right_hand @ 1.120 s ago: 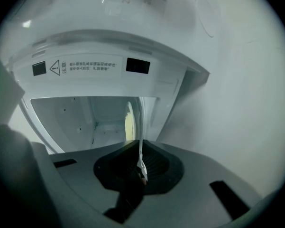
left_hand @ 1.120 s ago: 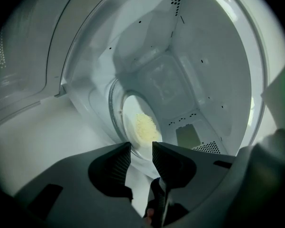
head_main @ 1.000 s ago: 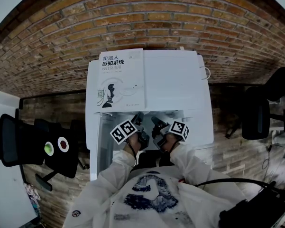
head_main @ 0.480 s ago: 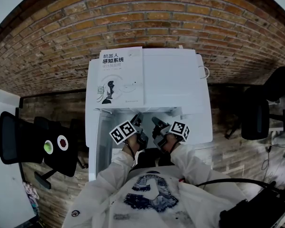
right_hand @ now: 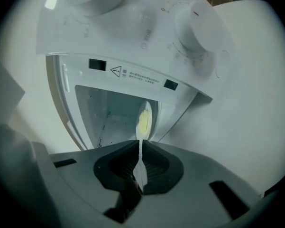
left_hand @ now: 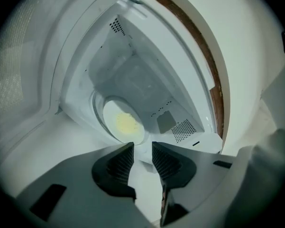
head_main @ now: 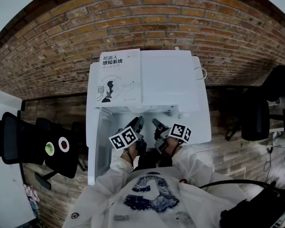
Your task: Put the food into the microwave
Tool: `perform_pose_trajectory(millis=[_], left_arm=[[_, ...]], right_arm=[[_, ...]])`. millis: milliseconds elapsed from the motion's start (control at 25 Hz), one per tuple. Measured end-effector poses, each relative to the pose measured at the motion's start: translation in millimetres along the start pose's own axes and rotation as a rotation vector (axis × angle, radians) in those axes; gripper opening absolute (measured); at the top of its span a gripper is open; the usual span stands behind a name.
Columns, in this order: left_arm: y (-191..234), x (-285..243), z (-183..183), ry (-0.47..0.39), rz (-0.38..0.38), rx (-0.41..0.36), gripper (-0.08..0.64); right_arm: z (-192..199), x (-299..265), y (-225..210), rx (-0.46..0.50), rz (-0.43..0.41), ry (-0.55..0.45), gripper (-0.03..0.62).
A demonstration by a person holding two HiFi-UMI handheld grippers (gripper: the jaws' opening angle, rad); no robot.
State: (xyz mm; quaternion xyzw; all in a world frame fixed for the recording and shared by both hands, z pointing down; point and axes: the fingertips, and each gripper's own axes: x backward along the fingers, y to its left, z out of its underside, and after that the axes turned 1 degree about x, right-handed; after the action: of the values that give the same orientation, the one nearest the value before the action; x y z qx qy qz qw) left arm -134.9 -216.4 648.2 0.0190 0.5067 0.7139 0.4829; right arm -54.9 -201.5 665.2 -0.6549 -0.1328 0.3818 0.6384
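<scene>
— Anything inside the microwave (head_main: 173, 80)?

— Yes. In its cavity, a round white plate (left_hand: 111, 109), carrying a pale yellow patch of food (left_hand: 125, 123) at its middle. Cannot tell whether resting on the cavity floor or held just above it.

— Lying which way?

— Seen edge-on in the right gripper view, as a thin white line running from the microwave's opening straight back into the cavity. Near rim at the opening, far rim deeper in. Seen broadside in the left gripper view, food side showing. Being round, no long axis to report.

— Held by what?

— Pinched at the near rim by the right hand-held gripper (right_hand: 140, 144), jaws pressed together on the thin edge. Left hand-held gripper (left_hand: 142, 146) spread a little and empty, tips just short of the plate's rim, also at the microwave's opening.

— And the rest of the microwave?

— Door (head_main: 96, 141) swung open at the microwave's left side. Book (head_main: 116, 77) lying flat on the microwave's top, toward its left edge, cover up. Two round dials (right_hand: 197, 32) on the control panel beside the cavity.
</scene>
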Motion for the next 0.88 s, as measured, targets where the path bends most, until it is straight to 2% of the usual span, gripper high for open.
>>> perform_pose_trajectory(millis=[240,560,880], left_arm=[[-27.2,27.8,-11.8,-0.031,-0.003,-0.173,0.091],[-79.9,63.4,-35.4,-0.105,0.019,-0.419,0.051],[-139.4,106.6,-66.1,-0.242,0.022,-0.689,0.022]], right_arm=[[1.8,21.9,30.2,0.133,-0.021,0.008,0.025],[-12.2,55.7,91.9,0.496,-0.035,-0.040,0.023],[-16.7,85.4,165.7,0.780,-0.097,-0.118,0.015]])
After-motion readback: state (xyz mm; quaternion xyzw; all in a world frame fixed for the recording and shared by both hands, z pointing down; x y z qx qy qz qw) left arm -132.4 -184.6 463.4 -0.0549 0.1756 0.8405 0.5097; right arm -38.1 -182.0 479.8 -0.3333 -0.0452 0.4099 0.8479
